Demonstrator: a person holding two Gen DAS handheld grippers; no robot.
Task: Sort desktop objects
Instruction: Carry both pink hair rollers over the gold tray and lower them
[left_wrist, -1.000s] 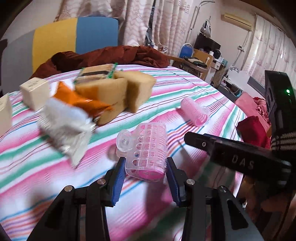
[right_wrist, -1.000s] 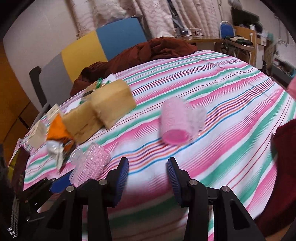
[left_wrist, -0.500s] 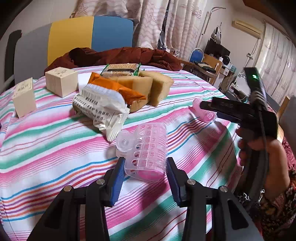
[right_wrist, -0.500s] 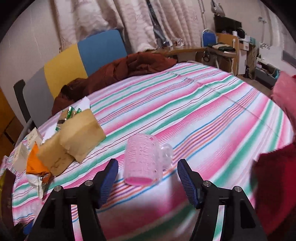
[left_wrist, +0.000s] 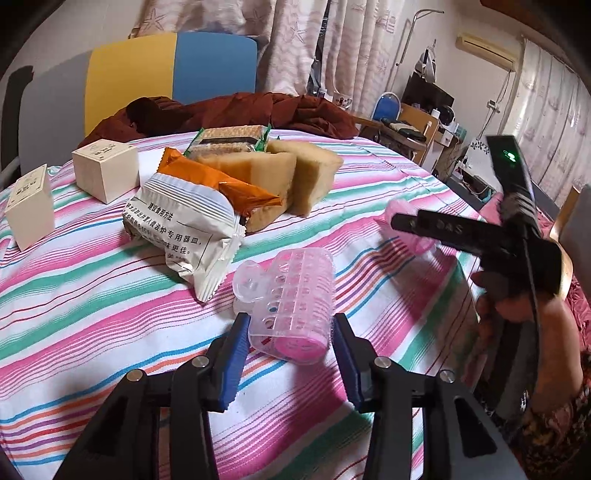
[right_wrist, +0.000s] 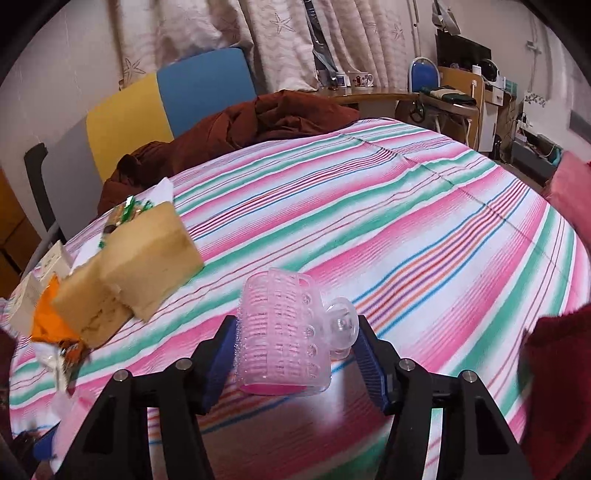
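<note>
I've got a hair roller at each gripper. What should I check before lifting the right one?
1. Left gripper grips its hair roller: ok, both pads sit against it.
2. Right gripper straddles the second hair roller: ok, it lies between the jaws, which have just been closing.
3. Right pads pressing on it: cannot tell; the clear clip tab sits right beside one pad.
4. Tan sponge blocks outside the right jaws: ok, they lie apart to the left.
5. White snack packet free of the left roller: ok, close but apart.
6. Drop-off place: cannot tell, none in view.
</note>
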